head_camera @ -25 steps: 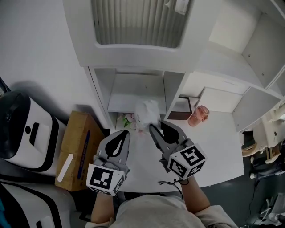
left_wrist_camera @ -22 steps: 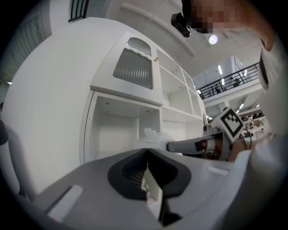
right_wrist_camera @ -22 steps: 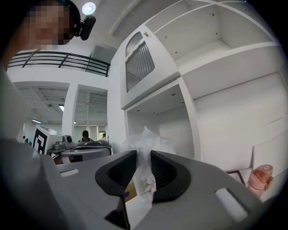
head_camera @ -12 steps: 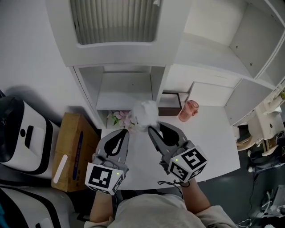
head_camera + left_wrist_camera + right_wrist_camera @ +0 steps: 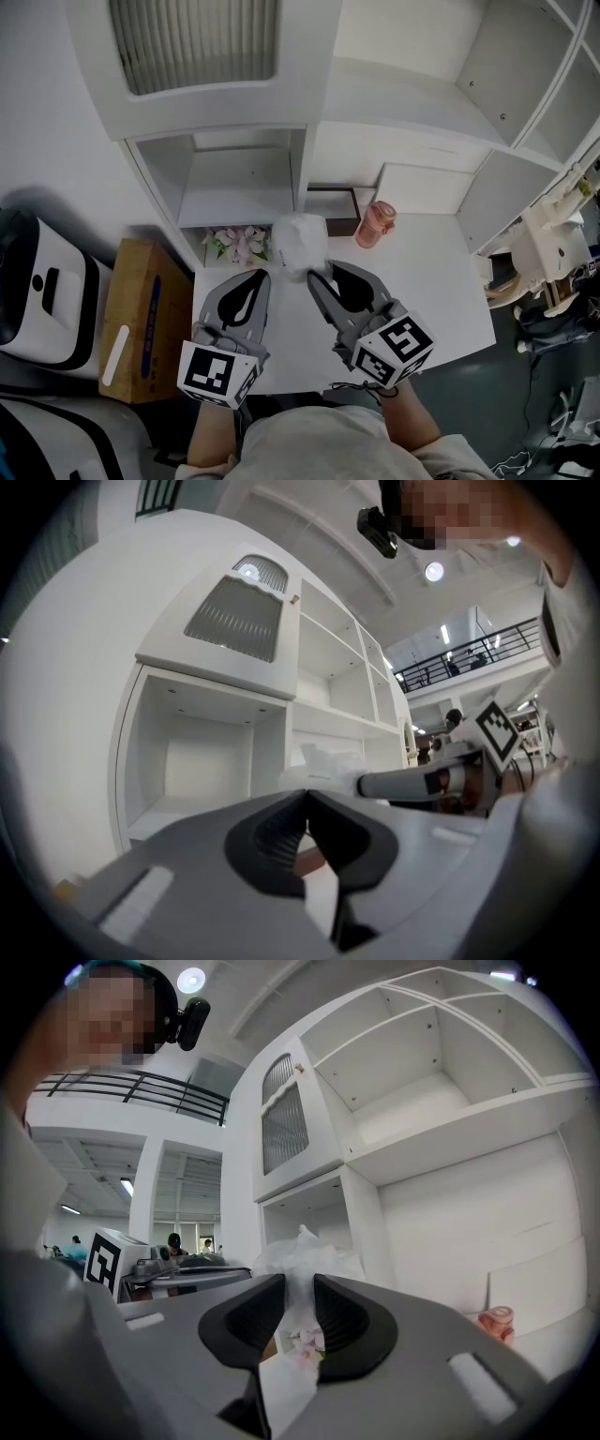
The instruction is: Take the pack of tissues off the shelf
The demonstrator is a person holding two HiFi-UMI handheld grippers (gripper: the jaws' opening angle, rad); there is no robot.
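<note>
The crinkly white plastic-wrapped pack of tissues (image 5: 300, 242) has been drawn back from the open compartment of the white shelf unit (image 5: 246, 184) and is now carried just in front of it, over the white table (image 5: 441, 281). It is pinched between the narrowly parted jaws of the right gripper (image 5: 317, 272), while the left gripper (image 5: 258, 277) is kept closed and empty, so the removal is judged nearly complete.

tissue pack (image 5: 298, 244) drawn back, clear of shelf (image 5: 239, 187)

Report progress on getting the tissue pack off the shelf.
Done: the right gripper is clamped on the white plastic-wrapped tissue pack. In hand: the pack hangs just outside the white shelf opening. Left: carry it clear; the left gripper is shut, empty.
</note>
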